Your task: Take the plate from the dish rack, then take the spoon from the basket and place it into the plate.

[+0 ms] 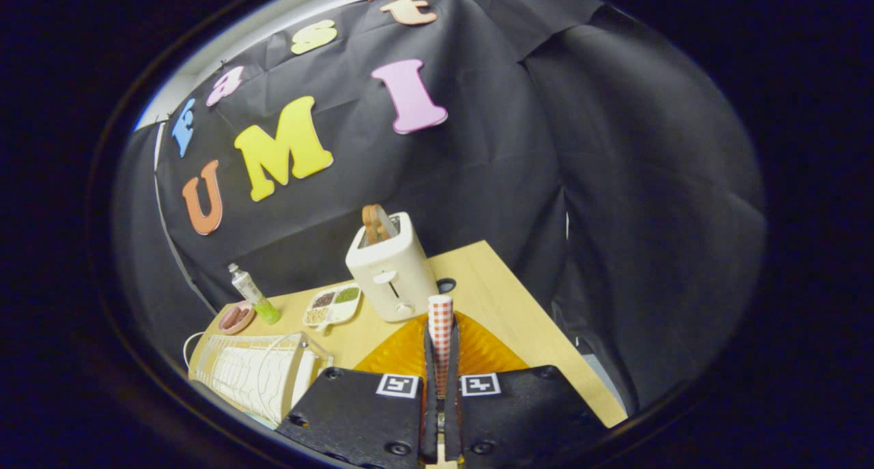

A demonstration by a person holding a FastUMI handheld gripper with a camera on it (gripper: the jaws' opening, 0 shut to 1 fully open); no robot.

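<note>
My gripper (442, 349) is shut on a red-and-white checked spoon handle (440, 312), which sticks up from between the two fingers. The spoon's bowl is hidden. An orange ribbed plate (399, 354) lies flat on the wooden table (505, 319) directly below and just beyond the fingers. Left of the fingers, near the table's front edge, stands the white wire dish rack (252, 373).
A cream toaster (392, 271) with a slice of bread in it stands just beyond the plate. Left of it lie a white divided tray (332, 304), a green-capped bottle (254, 295) and a small pink bowl (236, 317). The table's right edge drops off beside the plate.
</note>
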